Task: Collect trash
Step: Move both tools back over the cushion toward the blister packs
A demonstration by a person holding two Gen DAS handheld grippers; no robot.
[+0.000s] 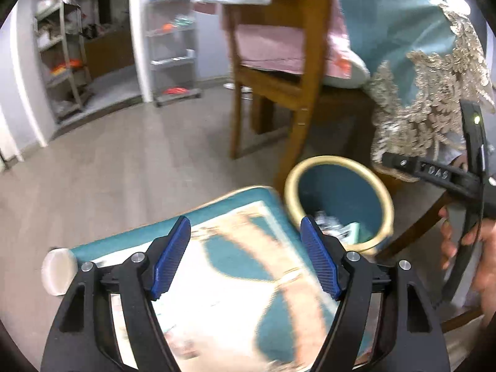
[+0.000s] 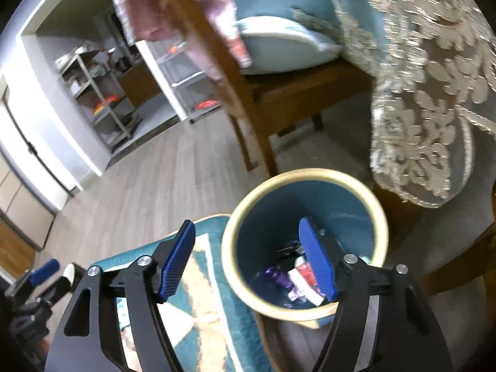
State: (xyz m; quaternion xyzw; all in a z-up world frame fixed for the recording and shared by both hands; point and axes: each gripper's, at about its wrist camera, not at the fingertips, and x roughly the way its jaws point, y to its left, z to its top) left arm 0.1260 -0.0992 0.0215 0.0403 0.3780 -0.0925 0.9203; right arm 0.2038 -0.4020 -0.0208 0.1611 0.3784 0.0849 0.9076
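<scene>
Left gripper (image 1: 245,241) jaws open and empty over teal rug (image 1: 235,257), right gripper (image 2: 248,255) jaws open and empty above bin (image 2: 238,217), wrappers (image 2: 297,279) lying inside bin beside wooden chair (image 2: 235,93).

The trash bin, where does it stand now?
The trash bin stands on the floor, low and centre-right in the right wrist view, beside the teal rug and before the wooden chair.

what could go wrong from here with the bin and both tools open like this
The bin stands on the floor close beside the rug and a chair leg; a careless swing of the right tool, open and empty over the rim, might knock it. The lace tablecloth hangs near the bin and could snag a finger. The left tool, also open and empty, is over the rug.
</scene>
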